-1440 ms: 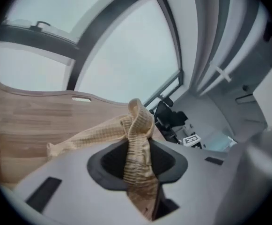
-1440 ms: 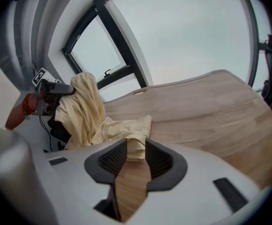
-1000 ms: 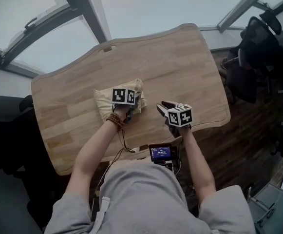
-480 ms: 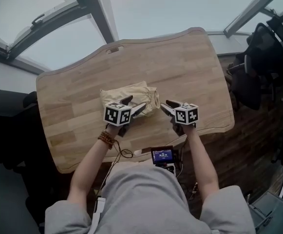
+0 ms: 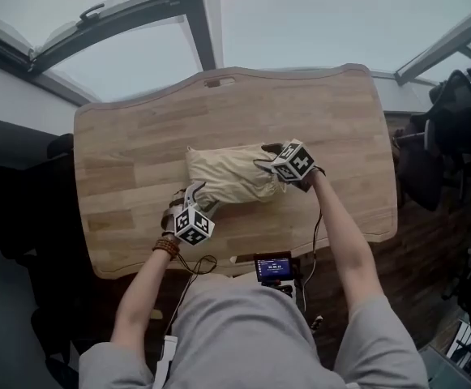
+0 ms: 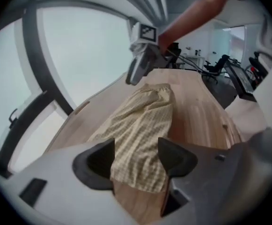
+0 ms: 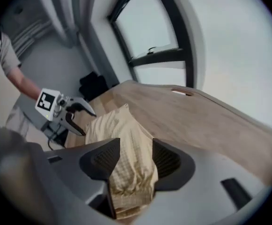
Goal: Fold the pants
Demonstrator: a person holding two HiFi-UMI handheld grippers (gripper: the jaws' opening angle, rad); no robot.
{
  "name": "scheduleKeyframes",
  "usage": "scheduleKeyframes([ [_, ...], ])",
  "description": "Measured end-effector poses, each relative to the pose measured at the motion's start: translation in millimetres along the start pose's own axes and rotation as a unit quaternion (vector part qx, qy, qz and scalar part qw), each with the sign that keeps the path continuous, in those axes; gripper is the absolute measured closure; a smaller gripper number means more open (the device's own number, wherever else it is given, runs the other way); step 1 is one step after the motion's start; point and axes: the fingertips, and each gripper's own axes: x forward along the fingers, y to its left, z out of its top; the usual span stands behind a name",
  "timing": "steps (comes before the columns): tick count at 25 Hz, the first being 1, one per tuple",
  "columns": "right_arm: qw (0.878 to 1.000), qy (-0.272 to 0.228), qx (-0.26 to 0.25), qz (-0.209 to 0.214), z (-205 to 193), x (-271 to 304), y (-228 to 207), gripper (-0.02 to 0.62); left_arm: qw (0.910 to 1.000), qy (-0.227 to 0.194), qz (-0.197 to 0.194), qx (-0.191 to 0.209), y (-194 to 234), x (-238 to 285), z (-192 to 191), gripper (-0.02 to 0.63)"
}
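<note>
Beige pants [image 5: 227, 178] centred on table [image 5: 340, 120]; bare wood toward every edge.

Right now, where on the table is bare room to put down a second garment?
Bare: the far strip of the table behind the pants, and both table ends. Crowded: the middle, where the left gripper, jaws just closing slightly, and the right gripper, jaws just opening, stand apart around its ends; a small screen sits by the near edge.

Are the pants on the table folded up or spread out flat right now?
Folded: the pants lie as one compact, layered bundle on the table, no legs spread out.
</note>
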Motion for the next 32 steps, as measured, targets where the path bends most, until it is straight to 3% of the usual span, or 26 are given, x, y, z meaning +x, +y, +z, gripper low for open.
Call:
scheduleKeyframes([
  [2, 0.995, 0.057, -0.08, 0.014, 7.4, 29.7, 7.1, 0.376, 0.9989, -0.004, -0.002, 0.046, -9.5, 6.0, 7.6, 0.314],
  [3, 0.991, 0.083, -0.103, 0.021, 8.4, 43.0, 9.2, 0.376, 0.9973, -0.002, 0.0, 0.073, -13.2, 8.2, 8.0, 0.339],
  [4, 0.987, 0.106, -0.115, 0.027, 7.7, 54.5, 10.1, 0.381, 0.9946, -0.002, 0.004, 0.103, -16.5, 8.8, 7.0, 0.403],
  [5, 0.984, 0.128, -0.123, 0.03, 5.8, 64.1, 9.7, 0.423, 0.9912, -0.005, 0.008, 0.132, -20.0, 7.5, 5.1, 0.474],
  [6, 0.979, 0.149, -0.132, 0.032, 2.6, 71.4, 8.3, 0.553, 0.9874, -0.009, 0.009, 0.158, -24.3, 4.5, 2.1, 0.527],
  [7, 0.974, 0.169, -0.144, 0.035, -0.9, 76.3, 7.2, 0.591, 0.9838, -0.012, 0.006, 0.179, -29.5, 0.6, -2.0, 0.581],
  [9, 0.968, 0.183, -0.167, 0.047, 1.2, 81.6, 6.6, 0.591, 0.979, -0.012, -0.011, 0.203, -42.3, -5.5, -16.2, 0.588],
  [12, 0.977, 0.13, -0.153, 0.067, 31.0, 78.8, 11.4, 0.591, 0.9818, -0.011, -0.036, 0.186, -55.8, -13.0, -39.8, 0.586],
  [14, 0.98, 0.102, -0.129, 0.11, 38.1, 73.0, 25.5, 0.573, 0.987, -0.029, -0.022, 0.156, -52.4, -24.6, -38.9, 0.578],
  [16, 0.973, 0.126, -0.119, 0.15, 22.9, 72.8, 40.4, 0.394, 0.989, -0.04, 0.007, 0.142, -46.0, -34.4, -35.7, 0.478],
  [17, 0.969, 0.15, -0.128, 0.152, 10.9, 76.9, 42.8, 0.387, 0.9886, -0.038, 0.018, 0.145, -45.5, -36.2, -36.6, 0.463],
  [18, 0.965, 0.171, -0.143, 0.141, -1.0, 82.6, 41.1, 0.393, 0.9873, -0.032, 0.024, 0.154, -47.3, -35.3, -38.9, 0.459],
  [20, 0.958, 0.198, -0.174, 0.115, -16.8, 91.0, 35.4, 0.522, 0.9825, -0.014, 0.031, 0.183, -53.6, -28.5, -45.1, 0.465],
  [21, 0.955, 0.203, -0.183, 0.112, -18.8, 91.6, 35.8, 0.581, 0.9805, -0.007, 0.033, 0.193, -56.1, -26.3, -47.6, 0.514],
  [23, 0.951, 0.205, -0.194, 0.128, -11.4, 84.9, 42.1, 0.586, 0.9807, -0.008, 0.031, 0.193, -59.5, -29.6, -49.7, 0.573],
  [28, 0.935, 0.201, -0.239, 0.17, 39.7, 55.1, 58.4, 0.587, 0.9837, -0.036, 0.002, 0.176, -70.0, -48.1, -52.7, 0.583],
  [30, 0.931, 0.198, -0.269, 0.149, 52.3, 67.5, 58.9, 0.586, 0.9829, -0.034, 0.004, 0.181, -71.5, -50.9, -55.4, 0.581],
  [32, 0.927, 0.192, -0.306, 0.099, 52.8, 88.4, 52.0, 0.572, 0.9853, -0.021, 0.015, 0.169, -70.2, -51.5, -57.9, 0.57],
])
